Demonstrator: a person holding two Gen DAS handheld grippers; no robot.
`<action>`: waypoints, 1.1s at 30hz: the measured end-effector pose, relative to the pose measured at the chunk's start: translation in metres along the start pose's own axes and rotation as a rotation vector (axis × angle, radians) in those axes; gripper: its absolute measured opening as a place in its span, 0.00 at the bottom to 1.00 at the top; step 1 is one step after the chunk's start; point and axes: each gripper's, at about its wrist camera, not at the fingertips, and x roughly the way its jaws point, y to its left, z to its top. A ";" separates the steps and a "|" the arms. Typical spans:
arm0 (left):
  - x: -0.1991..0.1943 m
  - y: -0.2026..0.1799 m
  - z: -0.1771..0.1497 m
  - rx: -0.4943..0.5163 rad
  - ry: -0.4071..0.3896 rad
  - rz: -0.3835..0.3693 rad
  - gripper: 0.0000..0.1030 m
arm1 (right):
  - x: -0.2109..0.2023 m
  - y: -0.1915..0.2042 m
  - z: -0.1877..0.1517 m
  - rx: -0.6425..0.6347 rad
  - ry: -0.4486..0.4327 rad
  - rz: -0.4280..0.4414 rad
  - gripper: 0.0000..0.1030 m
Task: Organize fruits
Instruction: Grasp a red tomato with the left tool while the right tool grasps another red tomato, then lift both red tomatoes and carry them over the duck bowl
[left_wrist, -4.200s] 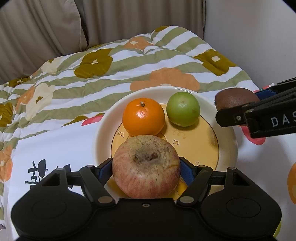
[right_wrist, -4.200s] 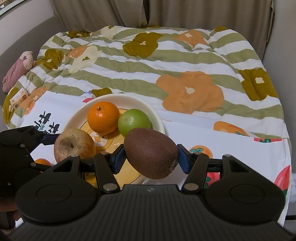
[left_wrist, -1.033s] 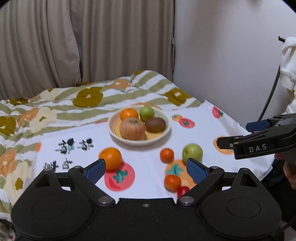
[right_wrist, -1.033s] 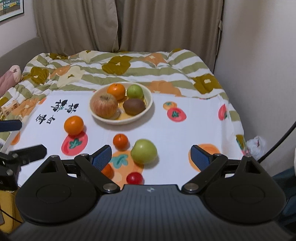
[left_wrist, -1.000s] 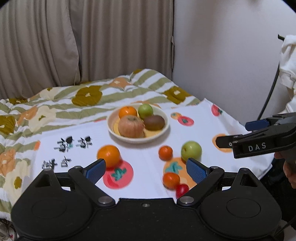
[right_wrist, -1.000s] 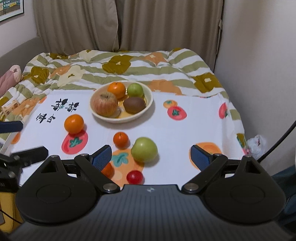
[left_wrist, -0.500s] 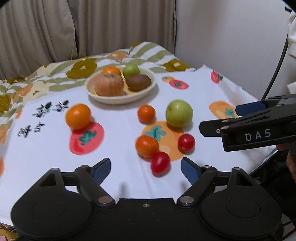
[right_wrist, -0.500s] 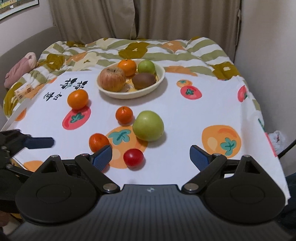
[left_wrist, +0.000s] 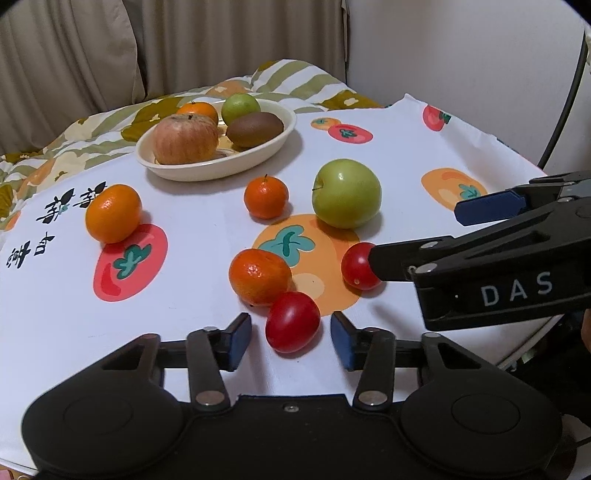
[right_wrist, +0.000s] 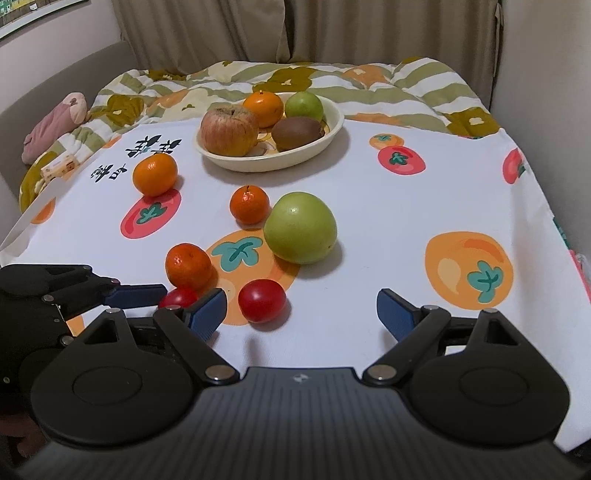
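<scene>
Fruits lying loose on printed cloth (left_wrist: 207, 236), left gripper (left_wrist: 291, 338) jaws closing around red tomato (left_wrist: 292, 321), not yet pressing, right gripper (right_wrist: 301, 314) jaws spread wide, empty.

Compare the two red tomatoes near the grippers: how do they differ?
The nearer tomato sits between the left gripper jaws, which have just been closing; the farther tomato lies by the right gripper, outside its jaws. The nearer looks larger, more oval. Both are red, glossy, on the tablecloth.
</scene>
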 end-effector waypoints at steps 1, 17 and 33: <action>0.001 0.000 0.000 0.001 0.002 0.001 0.41 | 0.001 0.000 0.000 0.000 0.002 0.003 1.00; -0.003 0.006 -0.002 0.020 0.003 0.020 0.33 | 0.016 0.011 0.001 -0.014 0.040 0.032 0.77; -0.013 0.030 -0.011 -0.005 0.014 0.045 0.33 | 0.031 0.027 0.002 -0.027 0.068 0.027 0.51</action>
